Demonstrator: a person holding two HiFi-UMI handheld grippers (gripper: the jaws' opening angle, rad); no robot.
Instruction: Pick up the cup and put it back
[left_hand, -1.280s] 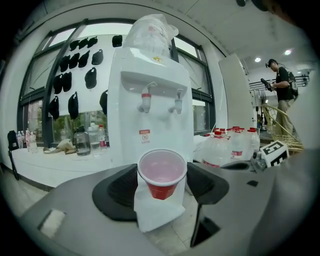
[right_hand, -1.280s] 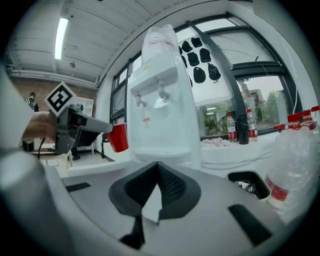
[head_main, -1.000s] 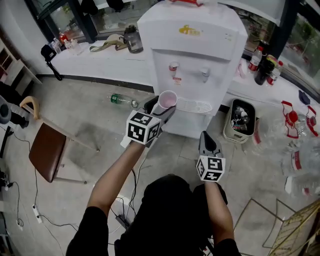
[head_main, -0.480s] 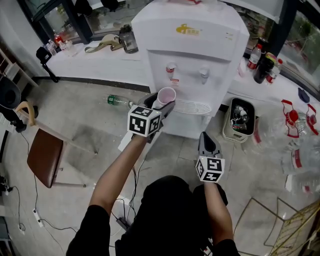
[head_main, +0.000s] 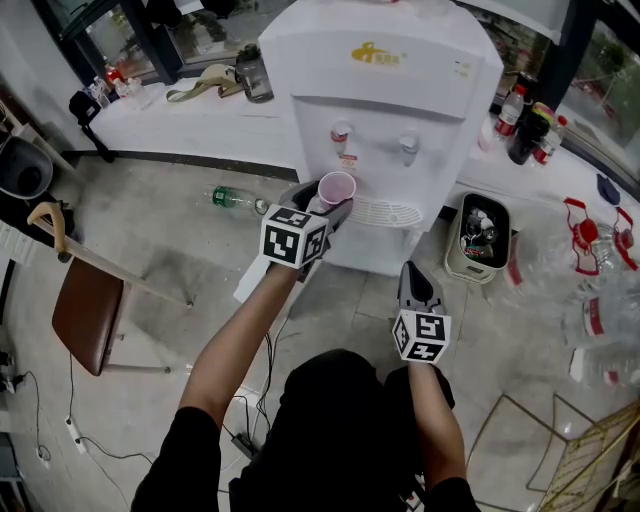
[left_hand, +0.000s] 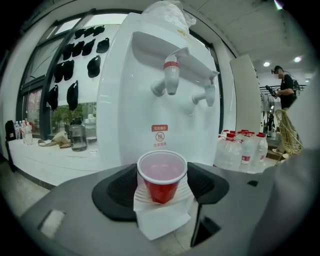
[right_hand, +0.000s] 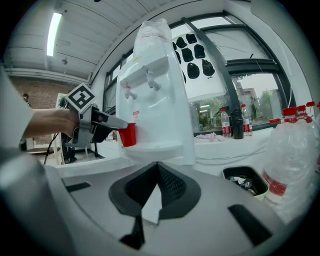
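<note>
Now: left gripper (head_main: 322, 212) wide apart, jaws clamped on the upright red cup (head_main: 336, 188), held at the left rim of the dispenser's (head_main: 400, 90) drip tray (head_main: 392, 212), below the red tap (head_main: 341, 133). Right gripper (head_main: 413, 272) closed, holding nothing, nearer, over floor (head_main: 350, 310).

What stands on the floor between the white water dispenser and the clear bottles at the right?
A cream bin with rubbish inside; the head view shows it.
</note>
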